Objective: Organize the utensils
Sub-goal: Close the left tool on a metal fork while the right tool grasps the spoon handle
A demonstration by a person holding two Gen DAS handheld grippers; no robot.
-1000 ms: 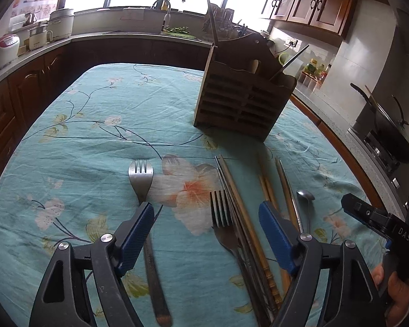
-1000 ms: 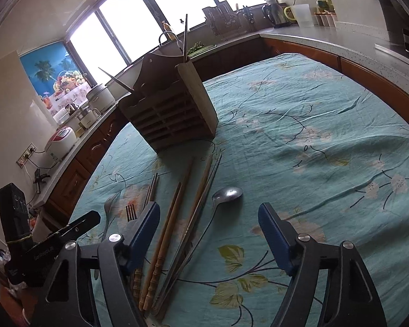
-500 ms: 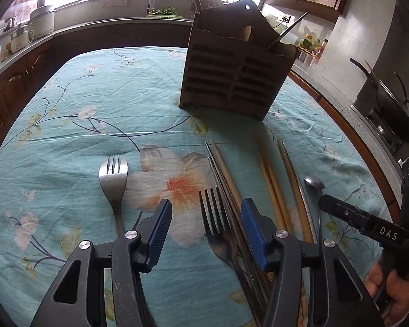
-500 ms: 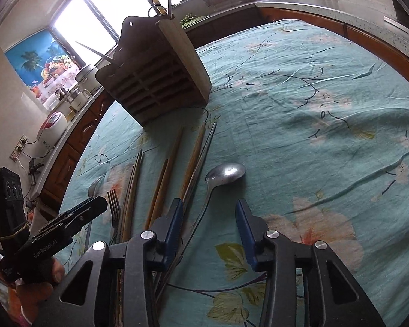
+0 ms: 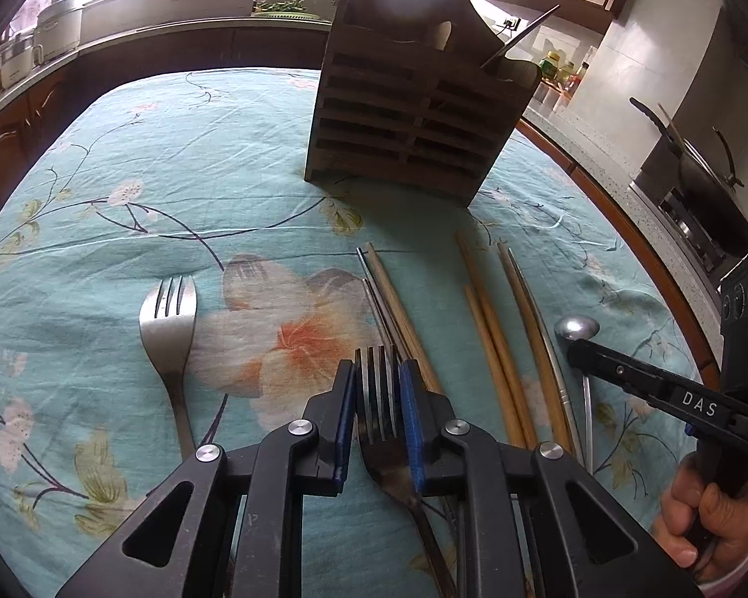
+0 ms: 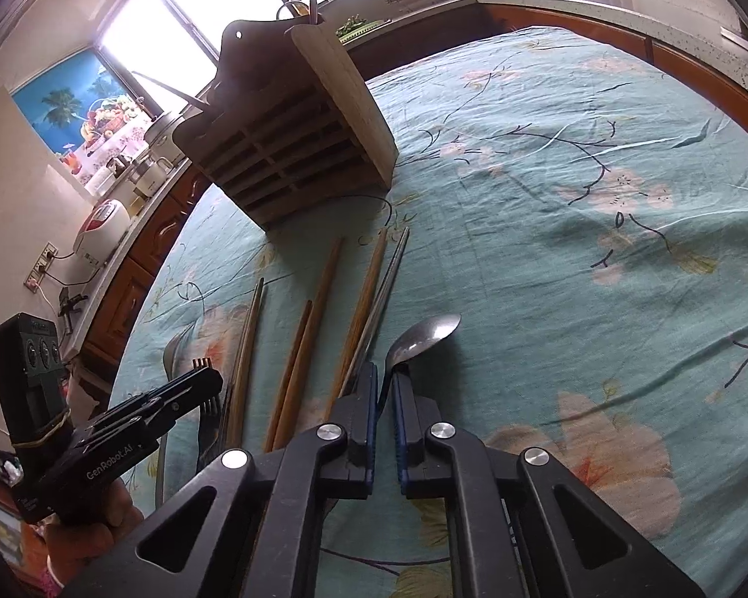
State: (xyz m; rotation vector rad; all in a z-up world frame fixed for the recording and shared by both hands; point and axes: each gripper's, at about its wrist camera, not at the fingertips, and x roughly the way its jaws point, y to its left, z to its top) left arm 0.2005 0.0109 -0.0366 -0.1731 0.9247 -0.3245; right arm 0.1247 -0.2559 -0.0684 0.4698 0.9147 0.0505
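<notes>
Utensils lie in a loose row on the teal floral tablecloth (image 5: 124,159) before the slatted wooden holder (image 5: 414,114). Left gripper (image 5: 378,388) has just been closing and its blue pads now pinch the head of a dark fork (image 5: 380,428). Right gripper (image 6: 385,398) has also just been closing and clamps the neck of the spoon (image 6: 426,336). Second fork (image 5: 169,329) sits apart to the left. Wooden chopsticks (image 5: 493,349) and metal ones lie between fork and spoon.
</notes>
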